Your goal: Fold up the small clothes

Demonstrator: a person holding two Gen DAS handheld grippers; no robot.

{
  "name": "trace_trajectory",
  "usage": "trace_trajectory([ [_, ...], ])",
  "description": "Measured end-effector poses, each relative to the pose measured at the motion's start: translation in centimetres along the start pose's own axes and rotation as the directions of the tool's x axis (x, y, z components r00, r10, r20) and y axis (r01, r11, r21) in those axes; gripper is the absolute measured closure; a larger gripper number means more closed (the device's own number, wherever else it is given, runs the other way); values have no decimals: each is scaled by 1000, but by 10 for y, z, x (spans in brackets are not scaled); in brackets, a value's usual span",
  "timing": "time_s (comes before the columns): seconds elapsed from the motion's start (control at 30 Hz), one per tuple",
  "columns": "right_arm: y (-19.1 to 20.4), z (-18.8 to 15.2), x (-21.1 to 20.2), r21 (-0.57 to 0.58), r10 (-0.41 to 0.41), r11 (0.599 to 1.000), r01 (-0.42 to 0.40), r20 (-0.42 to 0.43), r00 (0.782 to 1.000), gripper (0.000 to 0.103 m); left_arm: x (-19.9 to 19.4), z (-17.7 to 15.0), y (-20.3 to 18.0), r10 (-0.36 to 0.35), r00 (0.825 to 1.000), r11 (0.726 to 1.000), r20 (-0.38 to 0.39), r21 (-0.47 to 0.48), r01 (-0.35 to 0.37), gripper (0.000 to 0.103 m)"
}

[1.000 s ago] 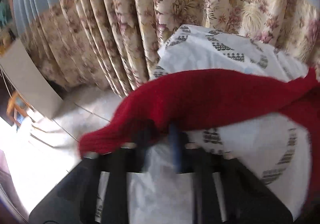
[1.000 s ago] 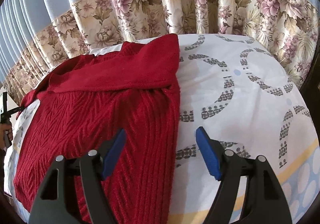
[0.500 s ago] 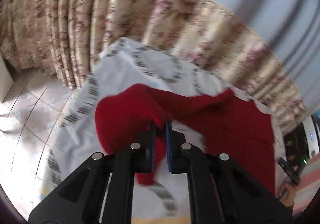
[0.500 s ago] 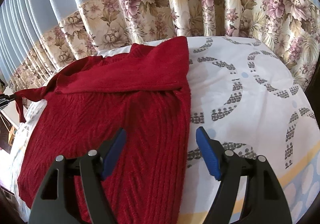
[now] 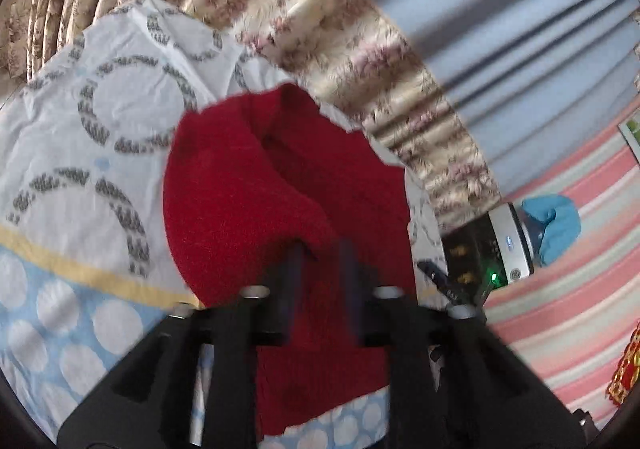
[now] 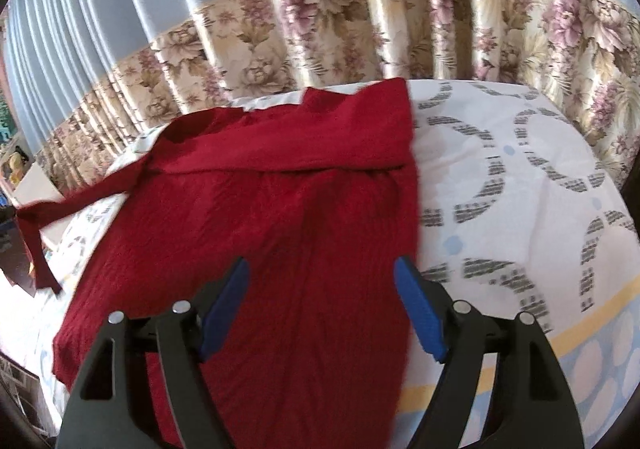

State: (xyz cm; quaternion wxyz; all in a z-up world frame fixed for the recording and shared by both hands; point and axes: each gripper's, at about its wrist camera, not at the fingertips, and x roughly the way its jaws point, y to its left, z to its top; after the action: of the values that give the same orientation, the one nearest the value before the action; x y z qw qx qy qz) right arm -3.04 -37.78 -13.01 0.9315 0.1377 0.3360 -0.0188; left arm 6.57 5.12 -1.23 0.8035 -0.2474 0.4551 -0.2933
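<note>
A dark red knitted sweater (image 6: 288, 233) lies on a patterned bedsheet (image 6: 520, 177), its top part folded down. One sleeve (image 6: 72, 205) stretches off to the left, lifted above the bed's left edge. In the left wrist view the red sleeve (image 5: 240, 201) drapes over and in front of my left gripper (image 5: 320, 265); its fingers show a gap, and the picture is blurred. My right gripper (image 6: 320, 305) is open and empty, hovering over the sweater's lower body.
Floral and blue curtains (image 6: 320, 21) hang close behind the bed. The other handheld gripper unit with a green light and a blue-gloved hand (image 5: 552, 225) shows at the right of the left wrist view, before a pink striped cloth (image 5: 580, 289).
My left gripper has swung round to the right, carrying the sleeve over the sweater's body, and its jaws have parted. My right gripper has shifted left over the sweater, still open.
</note>
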Motion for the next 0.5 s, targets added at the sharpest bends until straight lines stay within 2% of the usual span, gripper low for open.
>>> trace_trajectory([
  [0.03,7,-2,2,-4,21,1000,-21,-6,1000,26,-1,-3,0,45,999,999,14,21,-45,42],
  [0.07,15,-3,3,-14,38,999,-38,-14,999,26,-2,-4,2,91,995,995,32,38,-92,35],
  [0.1,25,-6,5,-28,48,998,-49,-19,999,26,-3,-6,7,165,985,985,59,50,-168,34],
  [0.2,51,-13,11,-50,89,995,-91,-40,995,26,-6,-4,18,276,955,955,109,84,-286,31],
  [0.23,59,-15,12,-55,97,994,-99,-44,994,26,-6,-4,23,337,931,931,140,99,-352,29],
  [0.33,88,-26,12,-55,127,990,-130,-45,991,26,-5,1,45,453,871,868,188,129,-479,27],
  [0.4,110,-35,10,-57,162,985,-165,-51,986,26,-8,2,64,452,874,874,180,107,-474,27],
  [0.5,151,-49,6,-76,199,976,-202,-47,979,26,-15,3,92,513,833,839,205,86,-538,27],
])
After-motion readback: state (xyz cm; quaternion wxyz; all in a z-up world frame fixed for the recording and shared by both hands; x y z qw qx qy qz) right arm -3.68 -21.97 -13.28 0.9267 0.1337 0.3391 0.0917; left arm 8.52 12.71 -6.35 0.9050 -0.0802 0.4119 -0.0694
